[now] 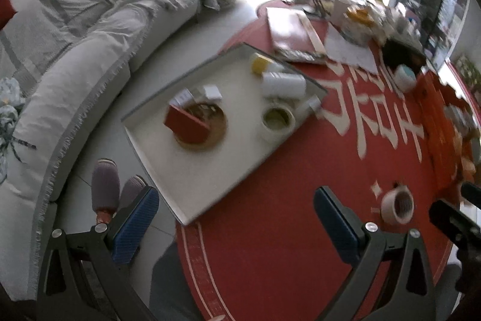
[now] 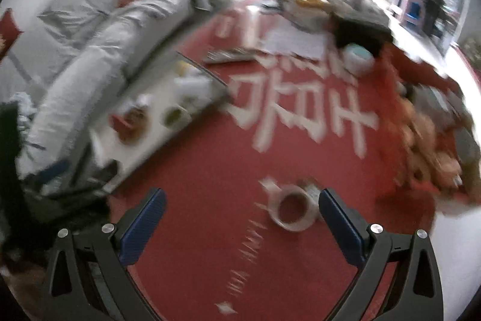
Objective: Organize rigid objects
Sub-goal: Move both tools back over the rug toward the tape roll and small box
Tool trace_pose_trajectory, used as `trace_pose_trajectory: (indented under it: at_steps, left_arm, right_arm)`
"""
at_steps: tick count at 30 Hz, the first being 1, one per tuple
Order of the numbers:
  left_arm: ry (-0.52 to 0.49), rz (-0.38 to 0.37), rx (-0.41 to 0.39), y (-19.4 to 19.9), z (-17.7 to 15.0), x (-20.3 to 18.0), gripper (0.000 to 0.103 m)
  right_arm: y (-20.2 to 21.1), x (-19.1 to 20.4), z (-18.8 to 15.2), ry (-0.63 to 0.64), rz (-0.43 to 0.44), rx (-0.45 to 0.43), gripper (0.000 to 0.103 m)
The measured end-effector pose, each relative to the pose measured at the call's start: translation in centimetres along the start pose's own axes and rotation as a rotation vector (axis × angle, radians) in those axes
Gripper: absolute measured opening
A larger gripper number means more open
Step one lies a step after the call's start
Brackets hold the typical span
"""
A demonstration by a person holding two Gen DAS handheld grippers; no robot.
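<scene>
A white tray (image 1: 186,191) sits on the red tablecloth, overhanging the table's left edge. It holds a red box (image 1: 186,125) on a round wooden coaster, a tape roll (image 1: 278,118), a white bottle (image 1: 282,84) lying down and a yellow-capped bottle (image 1: 261,62). A loose roll of pale tape (image 2: 293,209) lies on the cloth, also seen at the lower right as the tape roll (image 1: 396,205). My left gripper (image 1: 237,223) is open above the tray's near corner, holding nothing. My right gripper (image 2: 242,226) is open, its right finger (image 2: 339,224) close beside the tape; that view is blurred.
Papers, boxes and a teal-lidded jar (image 1: 404,77) crowd the table's far side. Orange packets (image 1: 445,140) line its right side. A grey-covered sofa (image 1: 90,65) stands left of the table, and a person's slippered feet (image 1: 111,191) rest on the floor below.
</scene>
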State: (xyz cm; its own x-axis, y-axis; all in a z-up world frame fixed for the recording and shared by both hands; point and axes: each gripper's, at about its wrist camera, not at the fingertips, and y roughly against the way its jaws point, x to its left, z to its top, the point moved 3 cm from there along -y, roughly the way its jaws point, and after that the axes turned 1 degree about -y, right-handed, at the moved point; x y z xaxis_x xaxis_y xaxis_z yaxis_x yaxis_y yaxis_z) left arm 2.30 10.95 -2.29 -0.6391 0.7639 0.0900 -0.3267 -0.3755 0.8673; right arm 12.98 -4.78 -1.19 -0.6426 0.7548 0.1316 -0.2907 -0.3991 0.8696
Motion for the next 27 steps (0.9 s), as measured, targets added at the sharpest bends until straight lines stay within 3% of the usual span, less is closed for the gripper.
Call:
trace_pose_trajectory:
  at_steps: [3,11,27]
  left_arm:
    - [-0.042,-0.009,0.017,0.0,-1.1,-1.6,0.103]
    - [-0.125,0.000,0.054,-0.1,-4.1,-4.3,0.103]
    - [-0.193,0.023,0.068,0.0,-5.3,-5.7,0.103]
  right_arm:
    - [-0.2,-2.2,-2.2,-0.012,-0.094,0.036,0.102]
    - [0.5,-5.7,-6.4,-0.042,-0.204,0.023,0.102]
    - [0.3,-7.4,-8.6,-0.117,-0.144,0.043,0.102]
